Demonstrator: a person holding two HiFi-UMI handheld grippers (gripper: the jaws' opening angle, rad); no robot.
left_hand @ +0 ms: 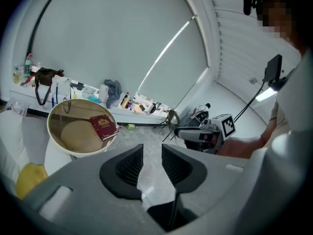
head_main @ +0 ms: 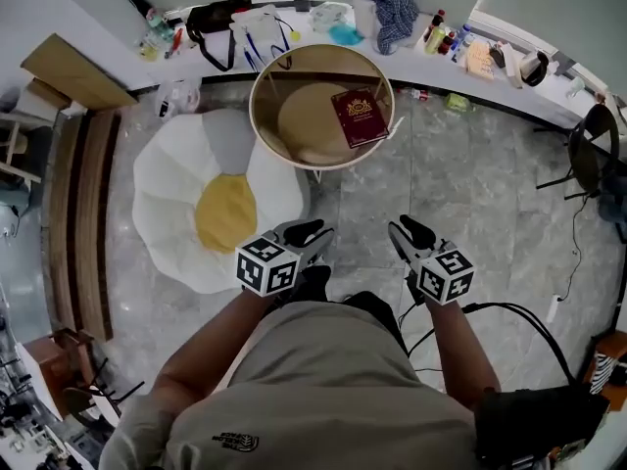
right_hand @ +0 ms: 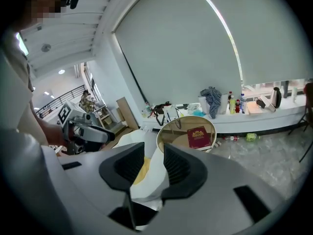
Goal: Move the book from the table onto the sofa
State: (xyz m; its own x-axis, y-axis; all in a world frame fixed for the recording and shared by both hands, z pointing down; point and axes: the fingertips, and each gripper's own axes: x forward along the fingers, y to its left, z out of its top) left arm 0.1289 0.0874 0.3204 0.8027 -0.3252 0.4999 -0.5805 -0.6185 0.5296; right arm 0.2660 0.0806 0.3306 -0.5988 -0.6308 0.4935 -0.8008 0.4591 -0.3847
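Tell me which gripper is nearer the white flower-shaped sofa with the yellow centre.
Left. The left gripper hovers at the right edge of the white flower-shaped sofa; the right gripper is farther right, over grey floor.

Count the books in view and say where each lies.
1. The dark red book lies on the round table, near its right edge in the head view. Clutter on the ledge behind may hide others.

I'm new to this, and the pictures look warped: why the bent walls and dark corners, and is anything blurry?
Left and right gripper views: wide-angle lens bowing, dark rounded corners, red book small but clear. Head view: milder curving, even soft light, book sharp on the round table.
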